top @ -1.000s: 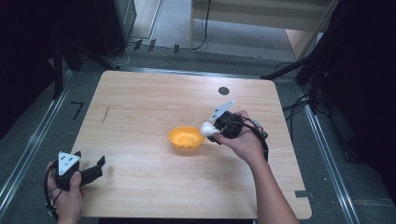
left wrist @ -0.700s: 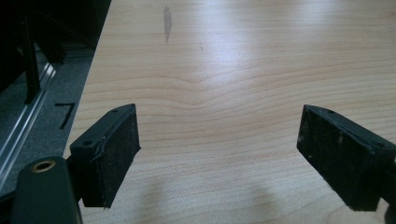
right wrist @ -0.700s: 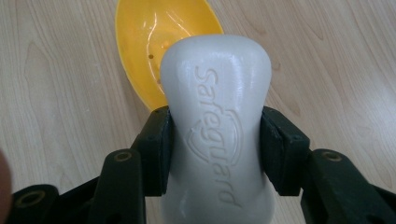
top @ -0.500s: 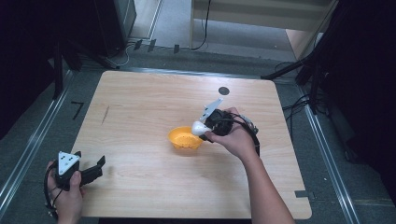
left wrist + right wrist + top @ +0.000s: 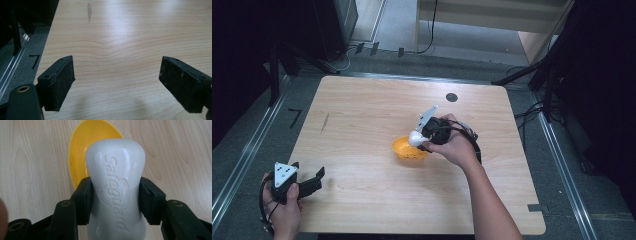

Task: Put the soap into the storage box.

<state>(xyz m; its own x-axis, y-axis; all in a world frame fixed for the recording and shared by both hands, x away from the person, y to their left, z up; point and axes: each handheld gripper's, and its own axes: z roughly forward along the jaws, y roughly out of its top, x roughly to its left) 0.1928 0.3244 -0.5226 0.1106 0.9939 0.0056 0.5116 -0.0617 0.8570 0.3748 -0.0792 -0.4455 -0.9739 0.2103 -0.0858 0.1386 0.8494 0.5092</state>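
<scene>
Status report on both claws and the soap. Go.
Right claw shut on white soap bar, poised over orange bowl. Left claw open above bare table, near front-left corner. Nothing in the way.

bright overhead light, glare on table (image 5: 140,15); dark surroundings; close views soft.
</scene>
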